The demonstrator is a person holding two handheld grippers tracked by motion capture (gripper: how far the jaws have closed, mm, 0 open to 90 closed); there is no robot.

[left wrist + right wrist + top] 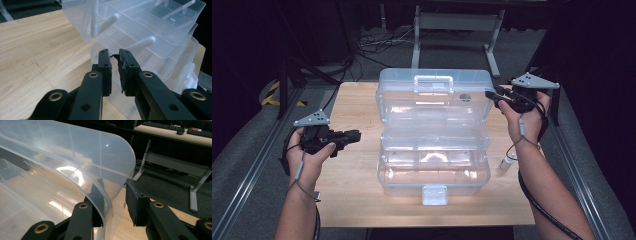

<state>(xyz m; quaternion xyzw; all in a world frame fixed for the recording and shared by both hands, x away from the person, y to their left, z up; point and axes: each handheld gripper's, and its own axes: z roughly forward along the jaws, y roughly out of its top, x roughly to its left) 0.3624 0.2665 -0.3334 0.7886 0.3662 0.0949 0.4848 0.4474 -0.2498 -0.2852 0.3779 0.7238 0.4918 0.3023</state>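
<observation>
A clear plastic toolbox [433, 182] stands open in the middle of the wooden table [354, 175], its lid [434, 97] raised at the back and its tray tiers [150, 27] fanned out. My left gripper [358, 135] is held to the left of the box, pointing at it. Its jaws [114, 56] stand a narrow gap apart with nothing between them, and one pad is torn. My right gripper [488, 94] is at the lid's right end. In the right gripper view its jaws [115, 183] straddle the lid's curved edge [110, 202], one inside and one outside, with the outer pad clear of the plastic.
A small white cylinder [507, 161] lies on the table by the right forearm. The box's white latch [434, 194] faces the front edge. Metal rails run along both sides of the table. A grey desk frame [457, 22] and floor cables [377, 42] lie beyond.
</observation>
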